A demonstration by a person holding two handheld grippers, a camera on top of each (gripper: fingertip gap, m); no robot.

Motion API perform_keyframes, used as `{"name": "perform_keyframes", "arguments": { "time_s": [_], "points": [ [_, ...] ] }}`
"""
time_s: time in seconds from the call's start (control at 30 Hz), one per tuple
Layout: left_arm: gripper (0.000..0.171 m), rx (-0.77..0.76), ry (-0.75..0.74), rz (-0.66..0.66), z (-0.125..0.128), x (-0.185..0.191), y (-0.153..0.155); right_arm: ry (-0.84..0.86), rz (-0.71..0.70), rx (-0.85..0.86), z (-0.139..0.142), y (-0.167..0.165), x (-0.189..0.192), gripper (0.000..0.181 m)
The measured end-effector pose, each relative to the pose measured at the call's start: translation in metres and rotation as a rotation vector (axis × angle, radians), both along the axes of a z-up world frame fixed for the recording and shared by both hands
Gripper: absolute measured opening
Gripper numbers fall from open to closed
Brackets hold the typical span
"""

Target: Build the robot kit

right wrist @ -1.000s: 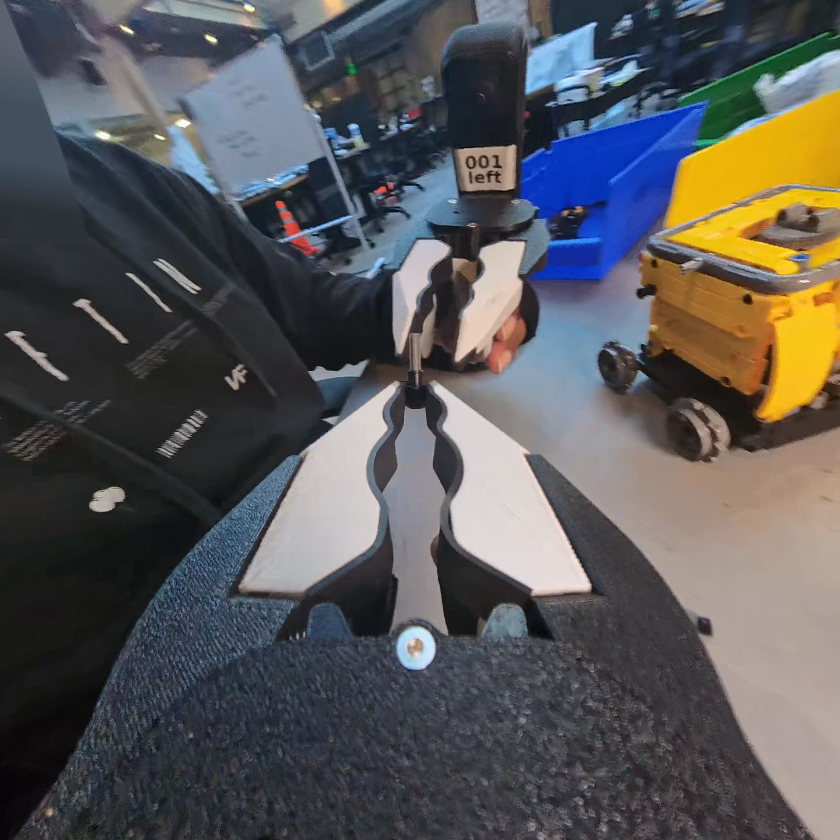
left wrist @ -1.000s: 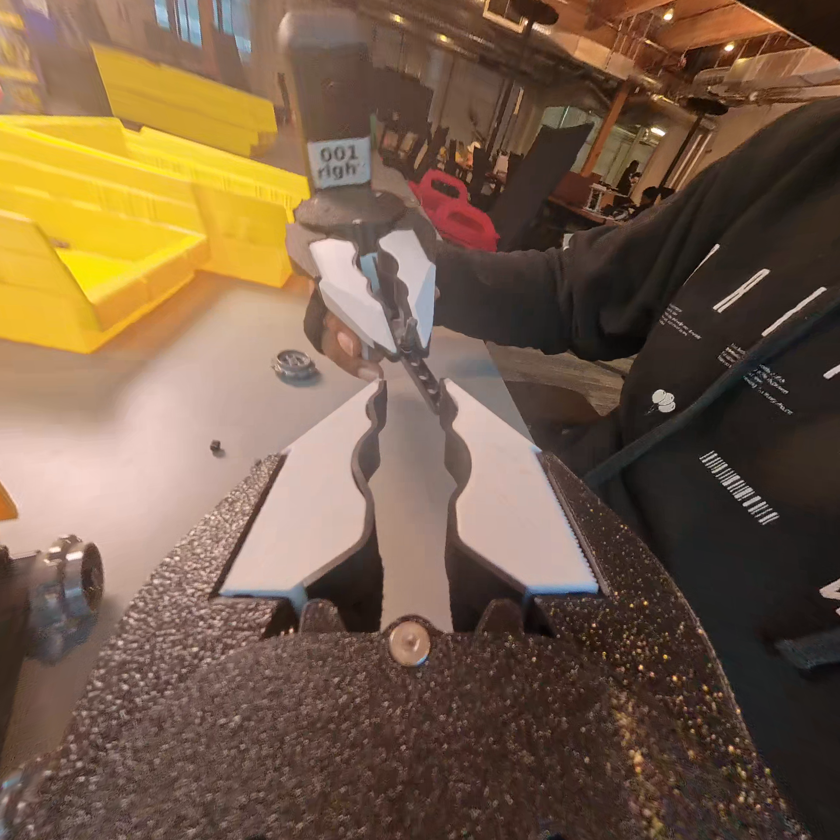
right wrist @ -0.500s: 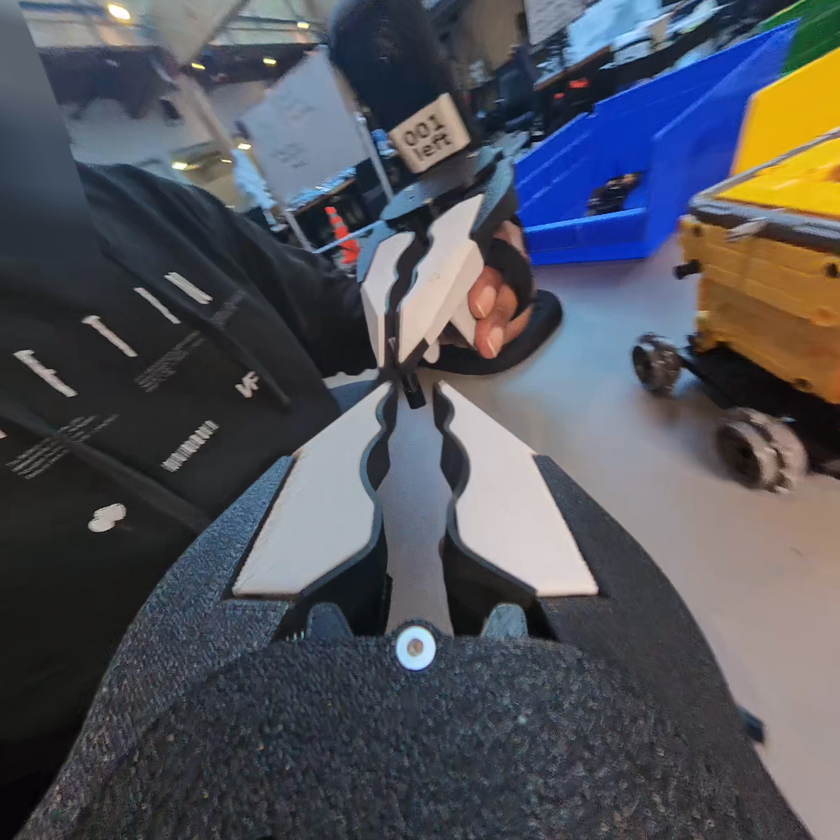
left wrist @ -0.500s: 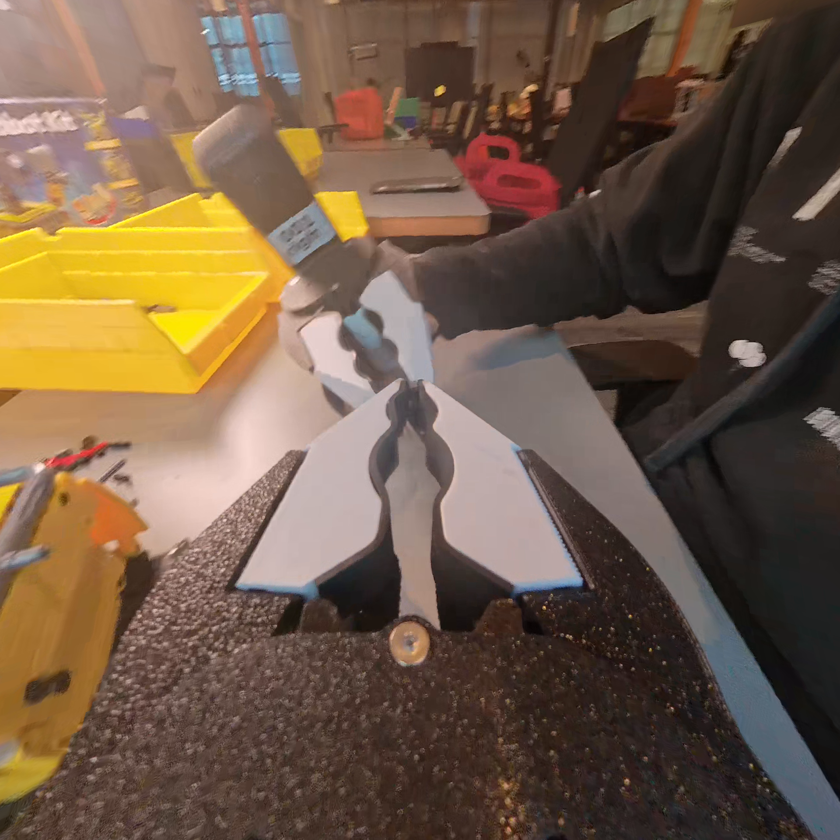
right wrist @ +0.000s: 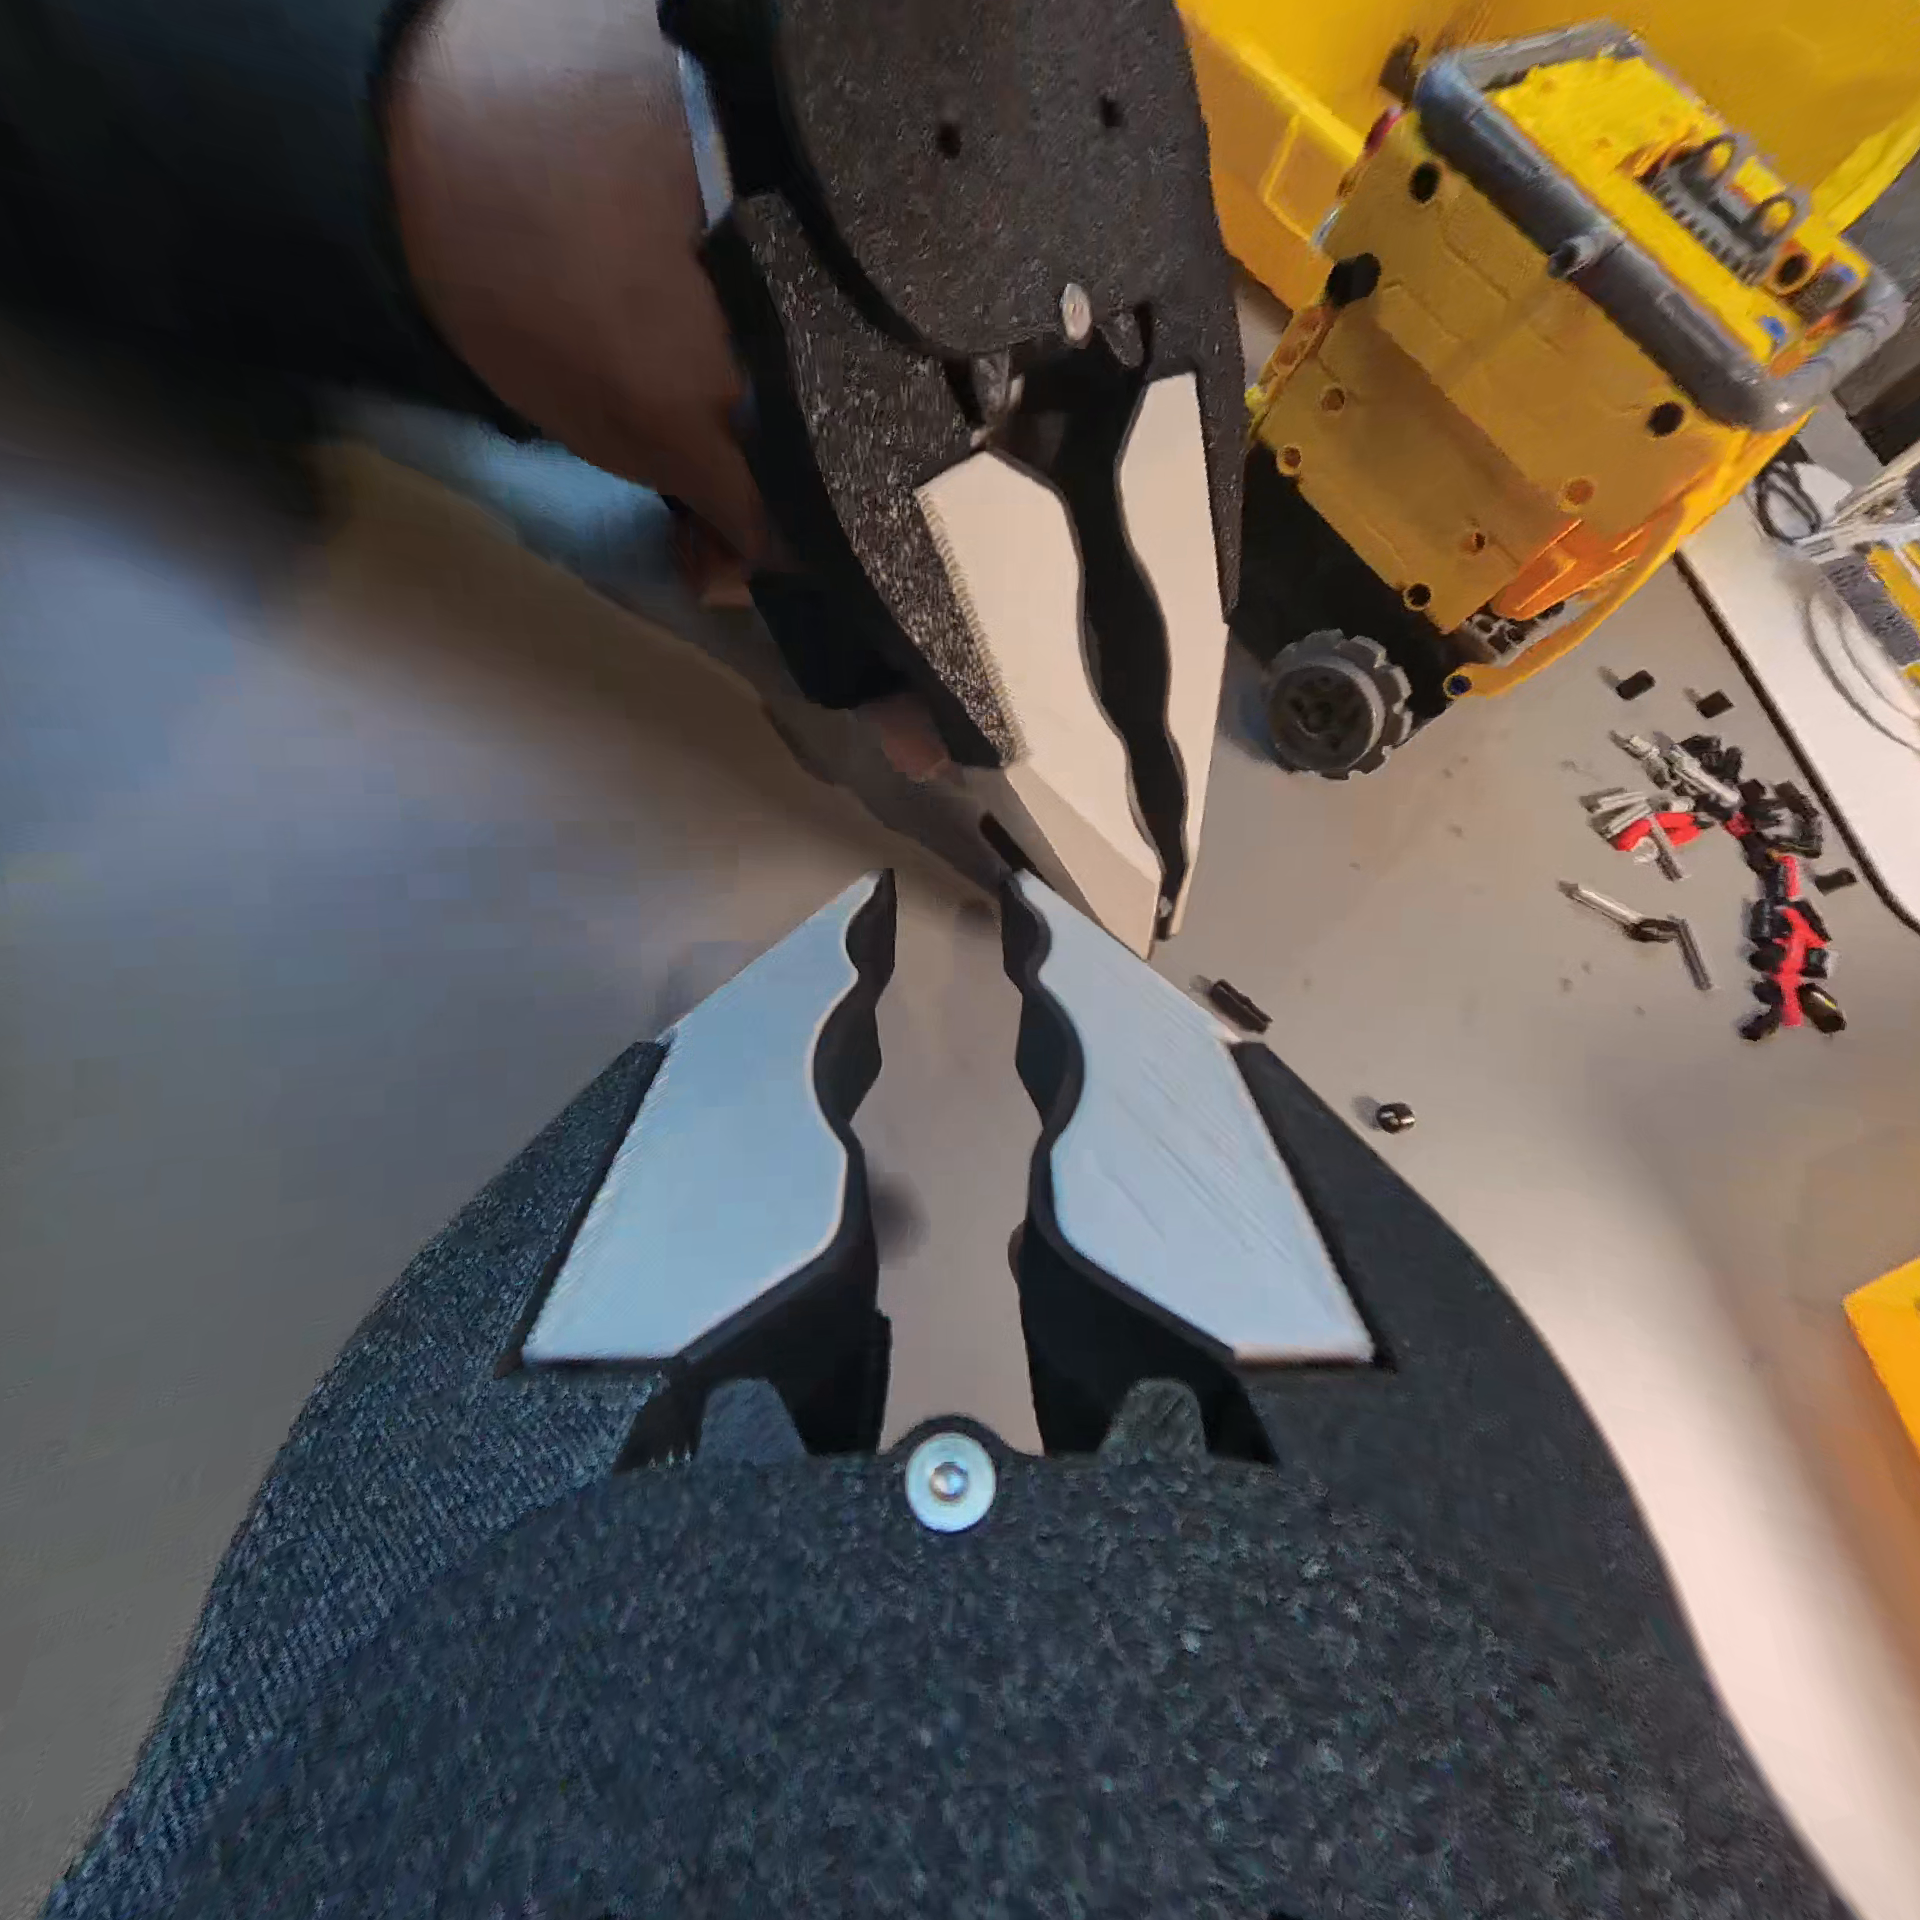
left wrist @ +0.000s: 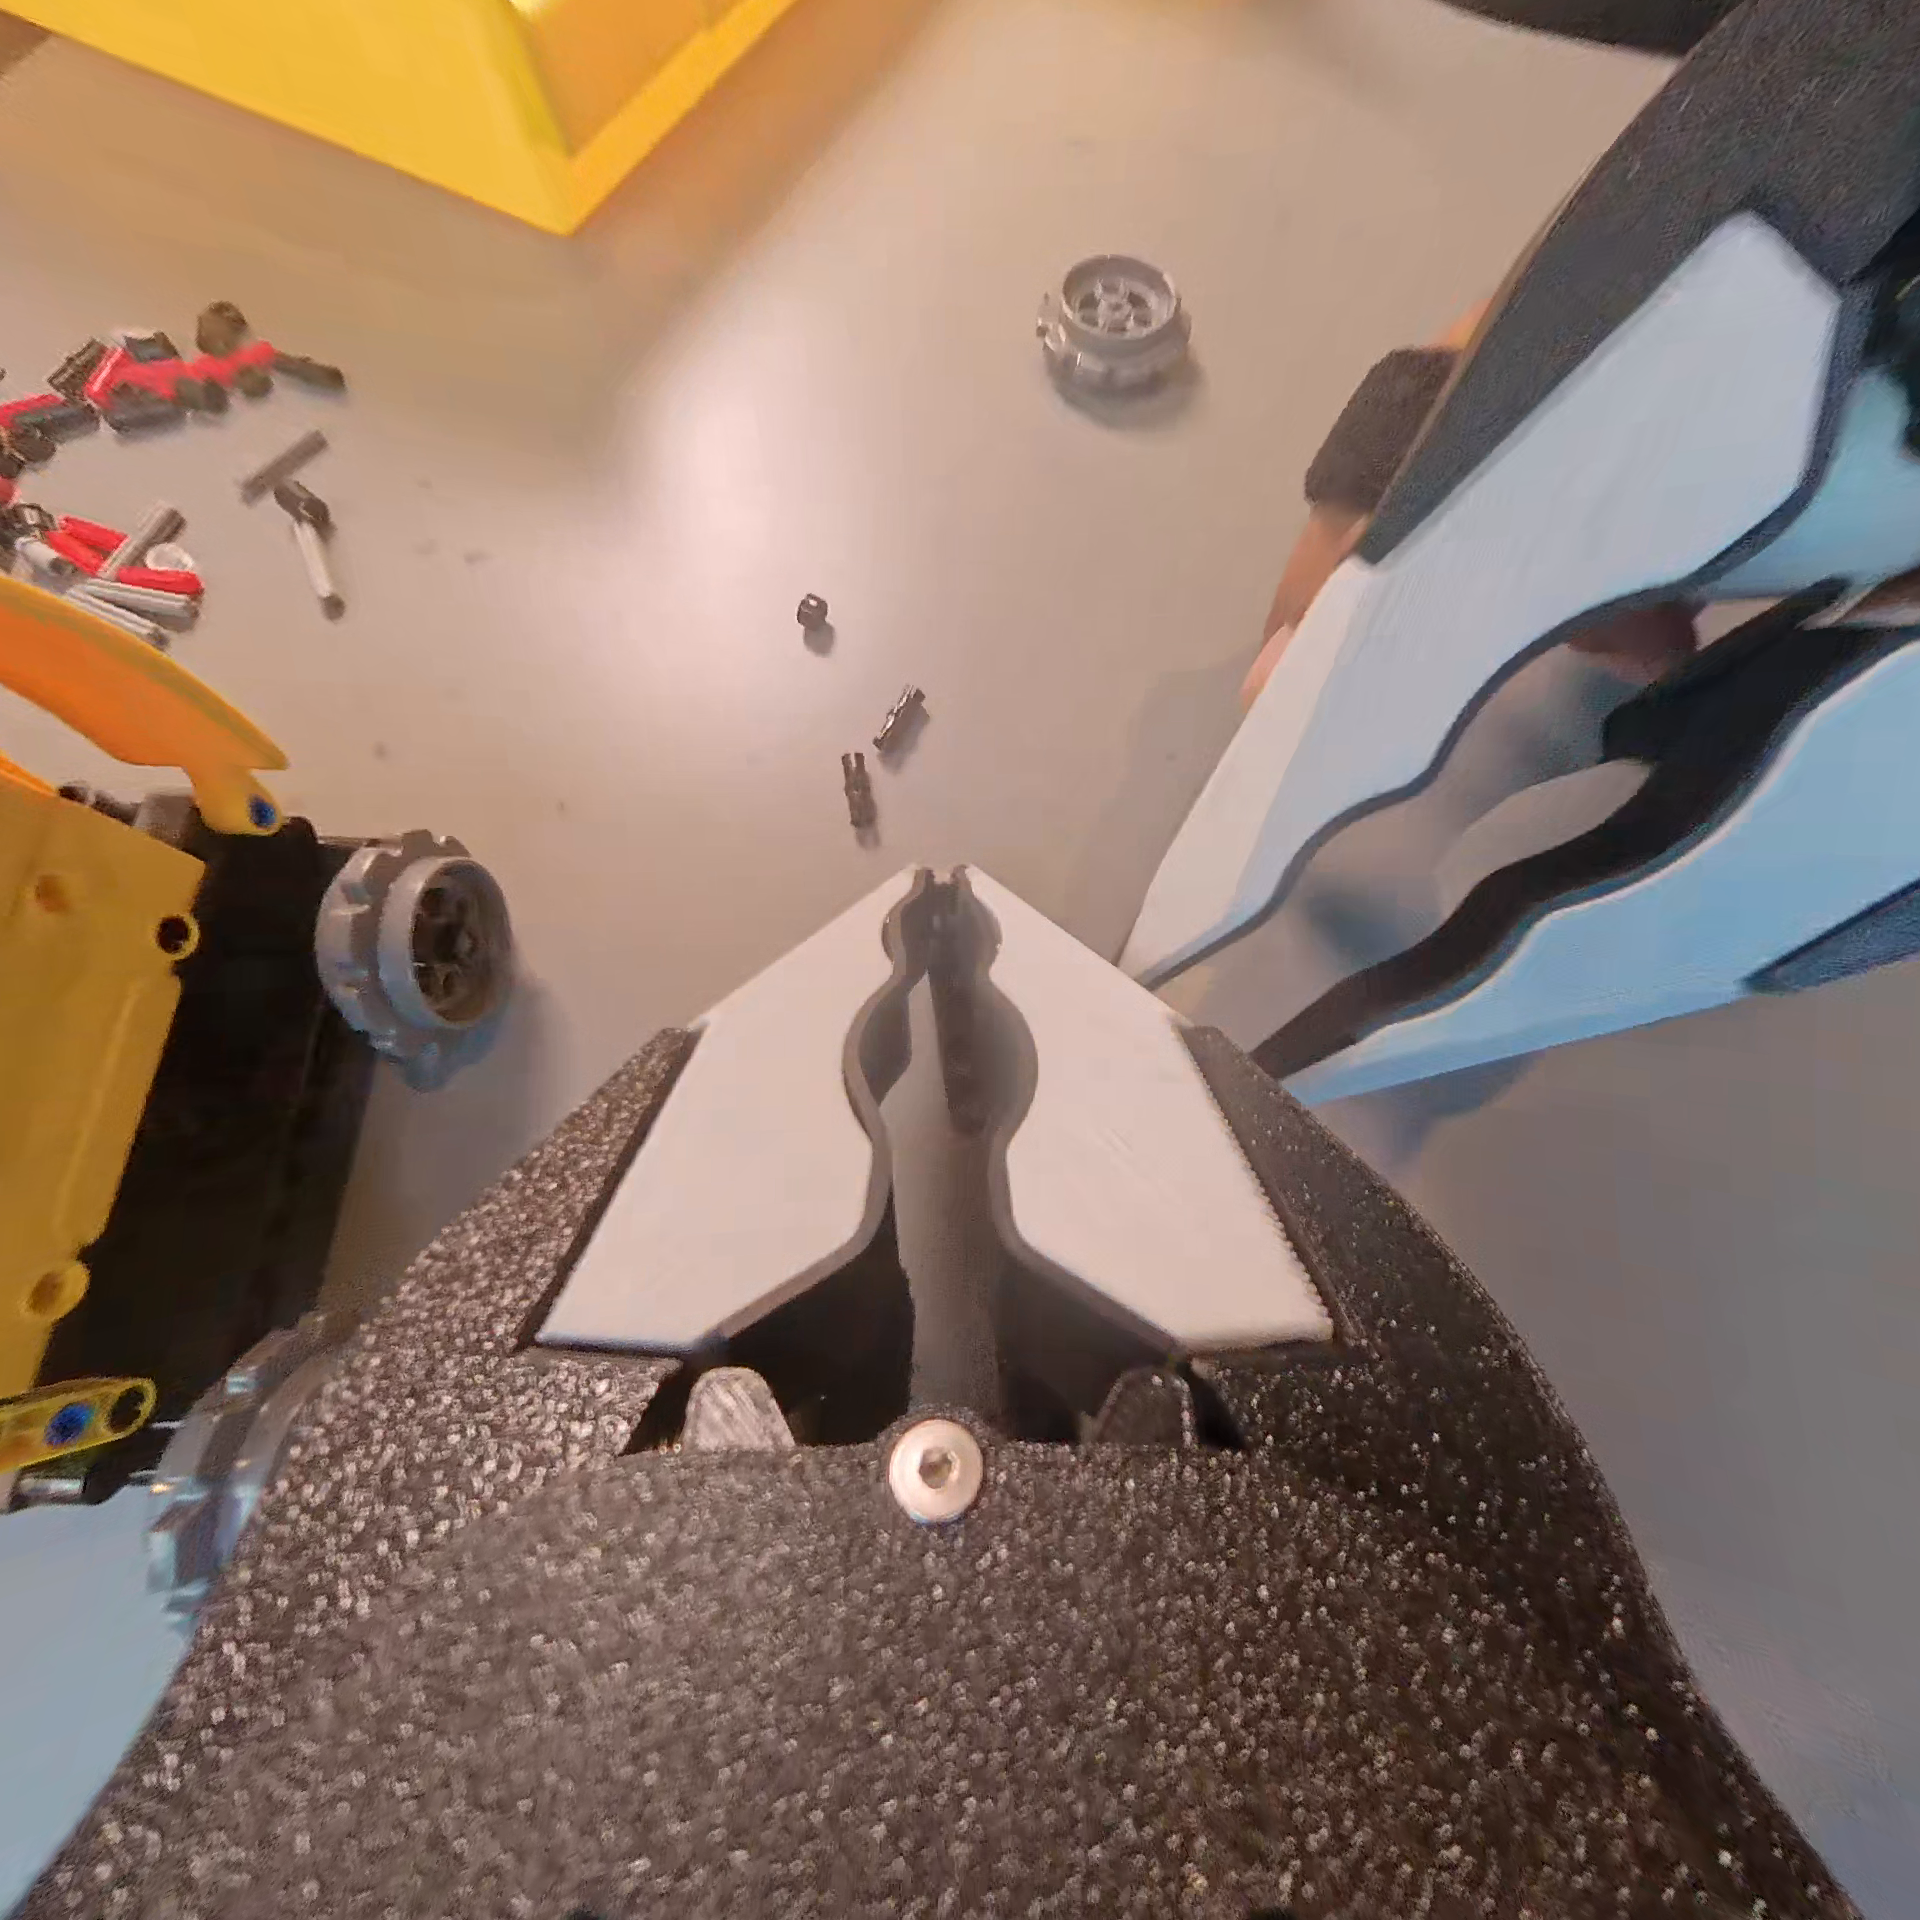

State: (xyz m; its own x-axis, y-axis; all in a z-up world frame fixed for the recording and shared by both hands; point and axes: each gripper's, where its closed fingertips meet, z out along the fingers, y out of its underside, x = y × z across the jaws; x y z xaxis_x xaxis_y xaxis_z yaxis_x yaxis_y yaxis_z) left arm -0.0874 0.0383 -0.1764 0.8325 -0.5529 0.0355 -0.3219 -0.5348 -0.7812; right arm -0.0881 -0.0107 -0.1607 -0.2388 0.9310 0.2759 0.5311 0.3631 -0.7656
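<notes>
Left hand-held gripper (left wrist: 940, 883) pinches one black axle (left wrist: 951, 1023) (two loose pins (left wrist: 878, 753) nearby).

Your left tongs (left wrist: 940, 883) point down toward the desk (left wrist: 644, 665), fingers closed at the tips on a slim black rod (left wrist: 951, 1018) that runs back along the gap. Your right tongs (left wrist: 1205, 1023) enter that view from 2 o'clock, tips just beside the left ones, fingers parted with nothing between them. In the right wrist view your right tongs (right wrist: 945, 894) show the same gap; the left tongs (right wrist: 1158, 904) come down from 12 o'clock. Your left hand (right wrist: 582, 312) grips behind them, sleeve at the wrist.
</notes>
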Motion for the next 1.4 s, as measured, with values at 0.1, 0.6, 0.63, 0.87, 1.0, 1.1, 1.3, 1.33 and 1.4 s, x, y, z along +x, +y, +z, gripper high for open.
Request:
{"name": "perform_keyframes", "arguments": {
  "time_s": [0.1,0.6,0.63,0.87,1.0,1.1,1.3,1.33,1.4],
  "points": [
    [0.001,-0.002,-0.004,-0.004,0.0,0.0,-0.001,-0.075,-0.012,0.016,-0.015,0.005,0.003,0.02],
    [0.012,0.012,-0.048,-0.068,0.011,-0.007,-0.014,-0.113,-0.066,-0.002,-0.018,0.022,0.015,0.017],
    [0.012,0.011,-0.055,-0.062,0.012,-0.009,-0.013,-0.112,-0.076,0.007,-0.017,0.026,0.016,0.017],
    [0.015,0.023,-0.113,-0.097,0.023,-0.01,-0.018,-0.067,-0.141,-0.021,0.002,0.059,0.021,0.018],
    [0.016,0.022,-0.1,-0.144,0.022,-0.009,-0.022,-0.06,-0.151,-0.019,0.003,0.065,0.02,0.018],
    [0.02,0.029,-0.06,-0.186,0.019,-0.006,-0.025,-0.052,-0.158,-0.032,0.002,0.068,0.017,0.019],
    [0.022,0.07,0.125,-0.242,0.005,-0.007,-0.026,-0.041,-0.157,-0.044,0.001,0.072,0.011,0.019],
    [0.02,0.065,0.136,-0.238,0.003,-0.008,-0.026,-0.038,-0.156,-0.045,0.0,0.072,0.011,0.019],
    [0.019,0.053,0.139,-0.236,0.0,-0.008,-0.026,-0.034,-0.153,-0.052,0.0,0.071,0.009,0.019]
  ]
}}
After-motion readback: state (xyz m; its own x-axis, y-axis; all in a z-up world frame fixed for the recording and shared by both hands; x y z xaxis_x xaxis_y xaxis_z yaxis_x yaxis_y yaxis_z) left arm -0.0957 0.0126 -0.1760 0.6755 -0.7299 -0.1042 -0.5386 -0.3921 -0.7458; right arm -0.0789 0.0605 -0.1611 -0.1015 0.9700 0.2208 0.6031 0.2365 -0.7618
